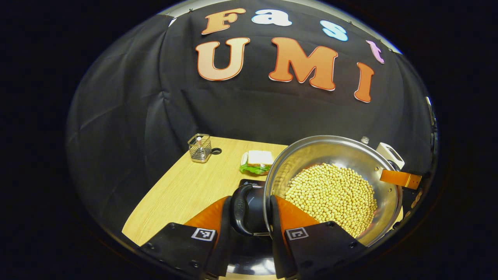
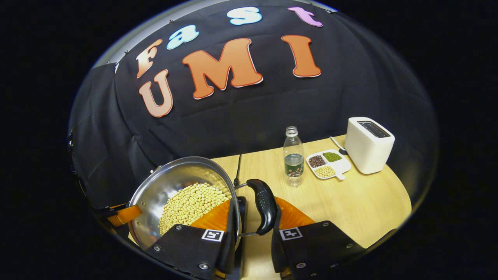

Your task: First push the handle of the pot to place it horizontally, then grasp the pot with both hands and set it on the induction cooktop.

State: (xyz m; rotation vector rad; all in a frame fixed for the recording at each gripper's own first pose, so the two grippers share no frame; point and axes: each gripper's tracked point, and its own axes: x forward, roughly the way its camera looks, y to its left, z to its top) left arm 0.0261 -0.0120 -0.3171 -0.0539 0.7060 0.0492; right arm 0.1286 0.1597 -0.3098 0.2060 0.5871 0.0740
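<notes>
**Pot gripped at both handles, cooktop placement not yet confirmed**

The pot (image 1: 330, 186), a steel one holding a mound of soybeans (image 1: 330, 196), is my landmark. I judge it lifted or tipped, since its rim sits tilted in both views with the wooden table (image 1: 186, 186) showing under and beside it, though I cannot tell whether its base touches anything.

My left gripper (image 1: 249, 233) has its two fingers either side of the pot's black side handle (image 1: 247, 210), closed around it. My right gripper (image 2: 253, 233) straddles the pot's rim and the other black handle (image 2: 264, 206); one finger lies inside the rim, the other outside the handle, so I read that as a grip as well.

The handle-pushing step looks done and the two-handed grasp made. What is left is setting the pot down; a dark slab edge (image 1: 249, 181) just behind the pot may be the induction cooktop, but I cannot be sure.

Beyond the pot on the right gripper's side stand a white toaster (image 2: 367, 146), a water bottle (image 2: 293, 157) and a divided dish of beans (image 2: 328, 163). On the left gripper's side lie a sandwich (image 1: 257, 161) and a wire holder (image 1: 199, 147).
</notes>
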